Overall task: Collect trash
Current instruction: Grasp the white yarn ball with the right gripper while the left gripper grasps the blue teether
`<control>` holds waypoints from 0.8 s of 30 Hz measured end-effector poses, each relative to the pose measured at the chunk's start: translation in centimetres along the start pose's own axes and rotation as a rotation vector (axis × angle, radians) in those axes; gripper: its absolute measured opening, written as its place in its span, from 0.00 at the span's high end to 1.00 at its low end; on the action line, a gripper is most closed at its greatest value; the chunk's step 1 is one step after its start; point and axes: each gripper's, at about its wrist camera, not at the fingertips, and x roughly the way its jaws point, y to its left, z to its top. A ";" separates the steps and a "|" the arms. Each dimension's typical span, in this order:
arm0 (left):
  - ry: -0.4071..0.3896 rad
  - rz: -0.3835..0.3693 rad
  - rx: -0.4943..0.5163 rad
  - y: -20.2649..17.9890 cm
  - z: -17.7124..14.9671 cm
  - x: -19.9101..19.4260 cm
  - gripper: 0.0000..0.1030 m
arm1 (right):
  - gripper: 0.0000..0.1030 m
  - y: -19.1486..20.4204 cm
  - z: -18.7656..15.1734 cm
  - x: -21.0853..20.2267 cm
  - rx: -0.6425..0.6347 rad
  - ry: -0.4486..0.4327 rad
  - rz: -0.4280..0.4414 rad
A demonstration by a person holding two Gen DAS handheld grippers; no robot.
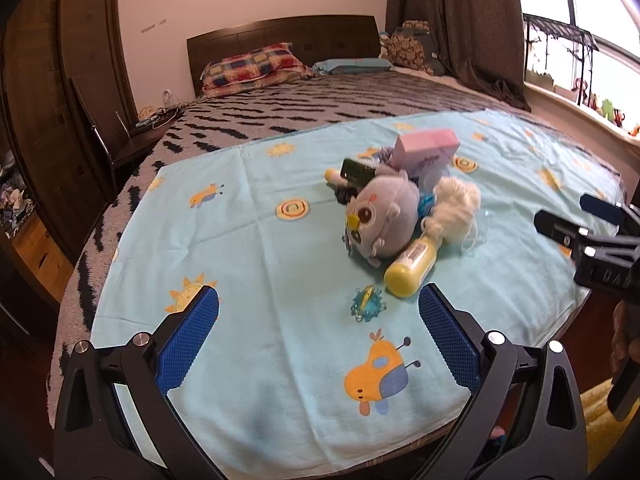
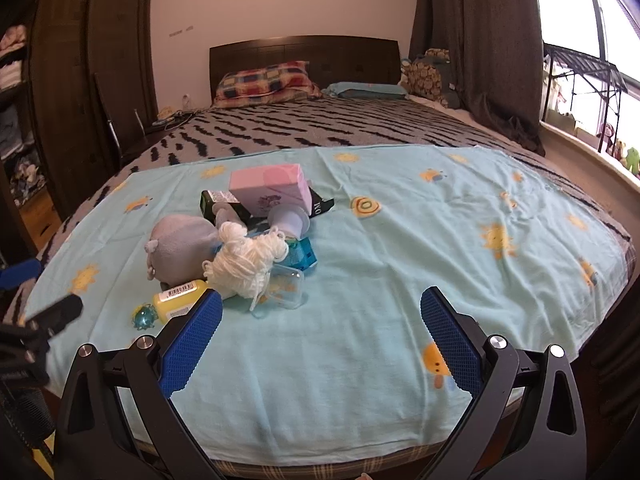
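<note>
Hovering wide apart and empty, the left gripper (image 1: 318, 312) and right gripper (image 2: 322, 314) are facing the pile mid-sheet (image 2: 400, 280). Risk: the yellow bottle (image 1: 412, 266) is leaning under the plush owl (image 1: 380, 220); grabbing it is likely dragging toys and yarn (image 2: 244, 260) along.

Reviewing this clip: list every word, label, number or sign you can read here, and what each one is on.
"IO", white letters, cut off: end of the dark box.
Barcode label on the yellow bottle: digits too small to read.
Purple print on the pink box: blurred, unreadable.
Embossed letters on the right tongs body: too dim to read.
</note>
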 end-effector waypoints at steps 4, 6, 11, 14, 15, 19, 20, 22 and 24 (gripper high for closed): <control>0.041 -0.032 -0.005 0.0 -1.0 1.9 0.08 | 0.12 0.2 0.0 1.2 0.056 0.026 0.069; 0.047 -0.034 -0.009 0.0 -1.4 2.4 0.08 | 0.16 0.6 0.1 2.1 0.066 0.042 0.076; 0.061 -0.064 -0.018 0.0 -1.6 3.4 0.19 | 0.30 1.5 0.3 4.6 0.077 0.081 0.129; 0.101 -0.131 -0.029 -0.4 -1.6 4.5 0.31 | 0.36 1.9 0.6 5.6 0.085 0.085 0.149; 0.109 -0.134 -0.022 -0.6 -1.7 4.9 0.33 | 0.37 2.1 0.8 5.7 0.088 0.083 0.161; 0.133 -0.141 -0.004 -1.3 -1.5 6.0 0.48 | 0.40 2.8 1.2 6.2 0.085 0.079 0.186; 0.135 -0.150 -0.016 -1.2 -1.3 6.4 0.51 | 0.40 2.9 1.3 6.4 0.081 0.081 0.187; 0.141 -0.160 -0.029 -1.1 -1.0 7.2 0.55 | 0.41 3.2 1.3 7.2 0.080 0.098 0.197; 0.152 -0.162 -0.017 -1.4 -0.9 7.8 0.59 | 0.43 3.5 1.3 7.9 0.074 0.113 0.196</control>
